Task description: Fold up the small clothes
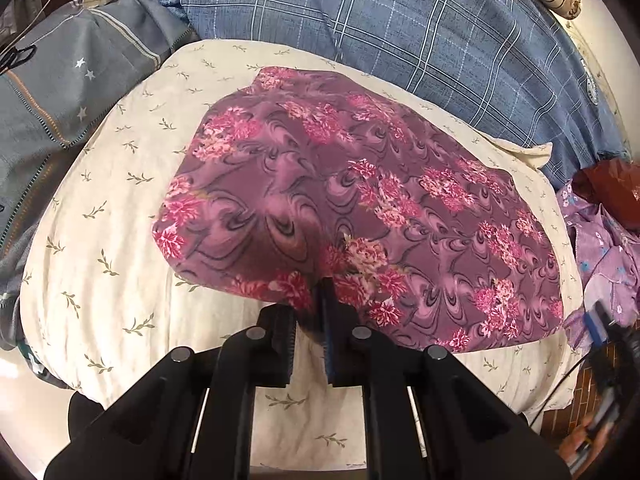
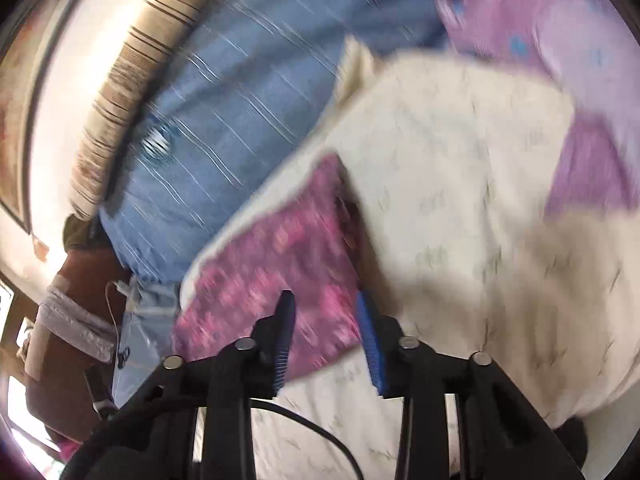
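While left tool (image 1: 320,292) pinches the floral garment's (image 1: 360,208) near edge, right tool (image 2: 326,312) gapes.

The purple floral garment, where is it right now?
In the left wrist view the purple floral garment lies spread across the cream leaf-print pillow, in front of the blue plaid blanket, its near edge pinched in the left gripper.

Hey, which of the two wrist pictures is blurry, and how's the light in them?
Left wrist view: sharp, evenly lit; the print on the purple floral garment reads clearly, with fisheye bending at the edges. Right wrist view: heavy motion blur smears the same garment and the blue plaid bedding; only the right gripper stays fairly crisp, and the upper left is washed out by glare.
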`<state>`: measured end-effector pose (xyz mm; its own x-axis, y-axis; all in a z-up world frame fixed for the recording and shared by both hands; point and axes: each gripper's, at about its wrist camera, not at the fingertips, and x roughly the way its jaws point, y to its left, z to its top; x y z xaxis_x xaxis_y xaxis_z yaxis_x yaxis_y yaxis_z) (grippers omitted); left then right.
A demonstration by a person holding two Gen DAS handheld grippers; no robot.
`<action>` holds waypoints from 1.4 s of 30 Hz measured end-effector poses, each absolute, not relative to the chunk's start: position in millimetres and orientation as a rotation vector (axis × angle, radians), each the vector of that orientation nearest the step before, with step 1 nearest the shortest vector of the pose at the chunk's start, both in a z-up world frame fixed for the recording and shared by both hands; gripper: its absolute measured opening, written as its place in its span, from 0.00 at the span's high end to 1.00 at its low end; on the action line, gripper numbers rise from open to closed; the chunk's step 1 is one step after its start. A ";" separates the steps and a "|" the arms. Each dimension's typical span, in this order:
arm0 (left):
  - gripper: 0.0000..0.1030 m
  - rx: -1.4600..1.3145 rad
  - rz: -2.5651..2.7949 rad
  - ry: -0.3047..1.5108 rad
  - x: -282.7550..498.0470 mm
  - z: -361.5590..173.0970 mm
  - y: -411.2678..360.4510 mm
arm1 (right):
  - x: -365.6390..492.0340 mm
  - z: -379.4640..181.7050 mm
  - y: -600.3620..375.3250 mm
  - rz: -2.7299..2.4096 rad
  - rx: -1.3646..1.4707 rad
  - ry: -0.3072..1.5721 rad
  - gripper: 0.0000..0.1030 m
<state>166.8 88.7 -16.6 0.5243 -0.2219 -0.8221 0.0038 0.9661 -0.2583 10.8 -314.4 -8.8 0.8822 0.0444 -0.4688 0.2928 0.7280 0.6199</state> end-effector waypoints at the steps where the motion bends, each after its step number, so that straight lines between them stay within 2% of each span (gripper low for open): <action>1: 0.91 -0.235 -0.140 1.015 166.4 -15.4 88.9 | 11.5 3.8 -308.7 -0.150 0.715 0.453 0.66; 6: 0.88 -0.304 -0.202 1.067 157.2 -13.7 105.1 | 27.3 30.0 -275.9 -0.069 0.570 0.427 0.54; 8: 0.77 -0.418 -0.213 1.063 149.1 -11.6 131.3 | 50.0 28.0 -260.2 -0.028 0.526 0.471 0.54; 9: 0.65 -0.486 -0.197 1.062 147.5 -11.8 146.2 | 65.9 27.0 -254.6 -0.013 0.496 0.491 0.54; 10: 0.59 -0.573 -0.189 1.060 147.4 -13.1 162.6 | 85.9 27.5 -250.7 -0.003 0.466 0.504 0.54; 14: 0.55 -0.787 -0.192 1.082 154.7 -25.3 192.9 | 166.9 21.3 -224.0 0.051 0.422 0.557 0.54; 19: 0.53 -0.892 -0.183 1.144 163.8 -50.5 194.4 | 222.3 -3.1 -184.2 0.197 0.423 0.690 0.54; 24: 0.53 -0.953 -0.174 1.174 187.2 -62.8 199.2 | 225.1 -30.0 -106.1 0.304 0.080 0.780 0.52; 27: 0.53 -0.965 -0.140 1.115 188.3 -50.7 221.2 | 227.9 -38.7 -63.0 0.343 -0.079 0.813 0.51; 29: 0.53 -0.938 -0.094 1.064 179.4 -42.1 241.3 | 225.8 -39.6 -25.1 0.330 -0.262 0.774 0.46; 31: 0.53 -0.940 -0.049 1.045 169.1 -41.5 262.0 | 229.9 -41.6 10.0 0.293 -0.452 0.705 0.36; 35: 0.53 -0.995 0.033 0.999 143.8 -49.2 308.9 | 237.6 -65.9 70.5 0.227 -0.830 0.607 0.33; 38: 0.53 -1.069 0.062 0.974 130.0 -57.6 334.8 | 260.4 -109.1 105.8 0.111 -1.180 0.537 0.36; 39: 0.53 -1.083 0.066 0.967 126.1 -59.0 340.9 | 268.8 -119.7 111.6 0.093 -1.244 0.535 0.56; 40: 0.53 -1.090 0.069 0.960 122.6 -59.5 345.1 | 278.7 -127.4 117.0 0.082 -1.300 0.533 0.84; 42: 0.53 -1.097 0.073 0.948 119.0 -57.6 350.9 | 291.5 -129.3 129.8 0.109 -1.304 0.537 0.88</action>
<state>119.0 350.9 -57.6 0.6217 -0.3850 -0.6821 -0.4849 0.4947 -0.7212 291.5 129.8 -129.3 0.8731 -0.2193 -0.4354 -0.3721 0.2771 -0.8859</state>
